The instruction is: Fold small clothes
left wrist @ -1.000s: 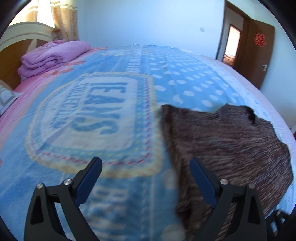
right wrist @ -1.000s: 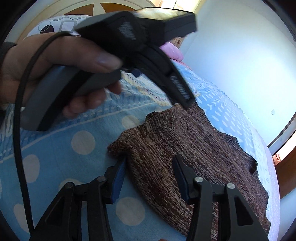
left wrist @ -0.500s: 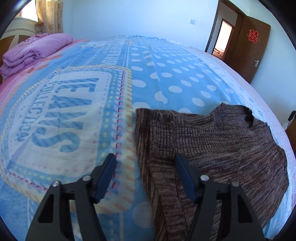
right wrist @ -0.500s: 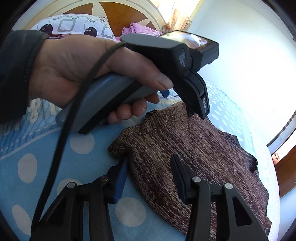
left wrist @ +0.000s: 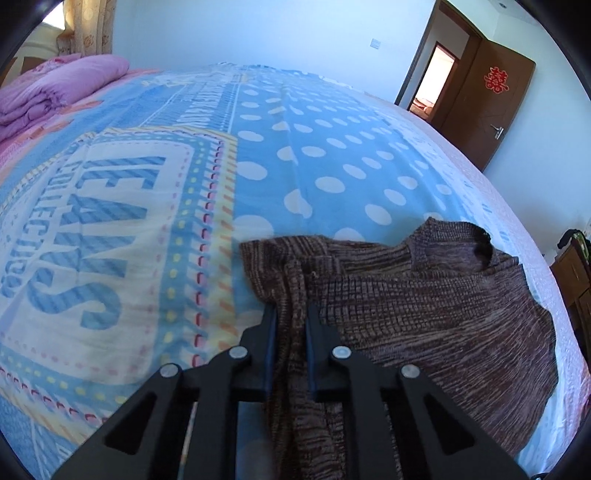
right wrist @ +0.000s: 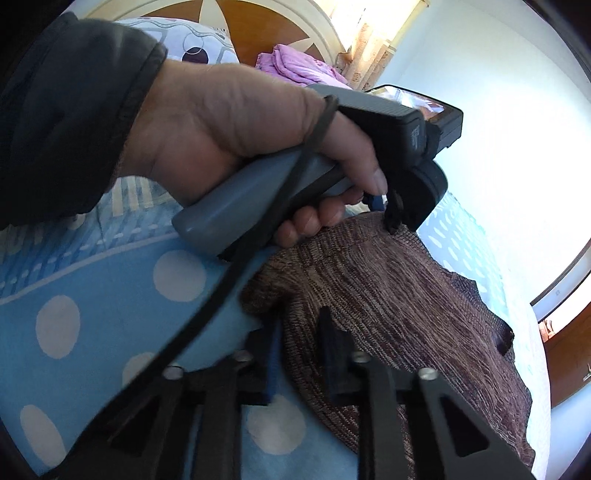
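A brown knit sweater (left wrist: 424, 306) lies flat on the blue bedspread (left wrist: 295, 147), its collar (left wrist: 480, 240) towards the far right. My left gripper (left wrist: 290, 314) is closing on the sweater's near left edge, and a ridge of knit is bunched between its blue pads. In the right wrist view my right gripper (right wrist: 299, 321) is closing on a near corner of the same sweater (right wrist: 388, 295), with fabric pinched between its fingers. Farther along that edge, a person's hand (right wrist: 240, 129) holds the left gripper (right wrist: 389, 221) tip-down on the knit.
A folded pink quilt (left wrist: 55, 88) lies at the far left of the bed. A brown door (left wrist: 491, 107) stands open at the right. A patterned pillow (right wrist: 192, 44) rests by the wooden headboard (right wrist: 258, 22). The bed's right edge runs just beyond the sweater.
My left gripper moved right to the sweater's edge and closed from wide open onto a fold of it. My right gripper stayed put and closed on the near corner.
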Demonstrator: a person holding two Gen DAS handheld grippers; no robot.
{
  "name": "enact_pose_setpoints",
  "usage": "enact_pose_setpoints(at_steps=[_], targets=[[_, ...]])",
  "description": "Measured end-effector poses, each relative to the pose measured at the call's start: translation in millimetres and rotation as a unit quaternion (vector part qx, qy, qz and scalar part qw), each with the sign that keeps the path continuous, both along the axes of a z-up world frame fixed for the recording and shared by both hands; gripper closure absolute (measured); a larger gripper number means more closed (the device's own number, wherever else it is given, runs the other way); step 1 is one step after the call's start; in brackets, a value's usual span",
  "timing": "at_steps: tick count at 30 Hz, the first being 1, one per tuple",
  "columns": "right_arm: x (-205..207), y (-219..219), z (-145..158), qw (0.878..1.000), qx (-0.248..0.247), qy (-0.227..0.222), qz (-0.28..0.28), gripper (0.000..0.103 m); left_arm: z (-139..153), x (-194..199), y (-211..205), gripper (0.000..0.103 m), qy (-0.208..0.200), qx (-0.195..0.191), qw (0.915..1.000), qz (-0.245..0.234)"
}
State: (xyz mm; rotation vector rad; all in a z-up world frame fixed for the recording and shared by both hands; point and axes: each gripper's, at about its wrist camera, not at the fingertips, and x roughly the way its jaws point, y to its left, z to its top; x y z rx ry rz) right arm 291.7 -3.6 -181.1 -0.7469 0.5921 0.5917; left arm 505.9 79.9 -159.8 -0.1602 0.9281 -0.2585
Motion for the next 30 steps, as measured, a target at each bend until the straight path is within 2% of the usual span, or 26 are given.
enact_pose_setpoints(at_steps=[7,15,21,25,28,30], targets=[[3.2,-24.9,25.0,0.997,0.065,0.030,-0.021,0.094,20.1,-1.0,4.2,0.089,0.015,-0.015,0.9997,0.008],[17.3,-71.7,41.9,0.983,0.150,0.081,-0.060,0.095,51.5,-9.6,-8.3,0.090,-0.003,-0.011,0.9999,-0.003],[0.1,-95.1,45.9,0.976,0.184,0.085,-0.075,0.095,76.3,-15.0,-26.2,0.090,-0.016,-0.019,0.9997,-0.008],[-7.1,-119.8,59.3,0.969,0.213,0.088,-0.085,0.095,97.0,-20.3,-47.3,0.090,-0.027,-0.022,0.9992,-0.018],[7.9,-138.9,72.9,0.964,0.235,0.085,-0.094,0.095,109.5,-22.0,-63.4,0.090,-0.037,-0.025,0.9987,-0.025],[3.5,-156.4,82.8,0.958,0.256,0.084,-0.102,0.095,116.3,-22.0,-76.9,0.090,-0.040,-0.027,0.9983,-0.033]])
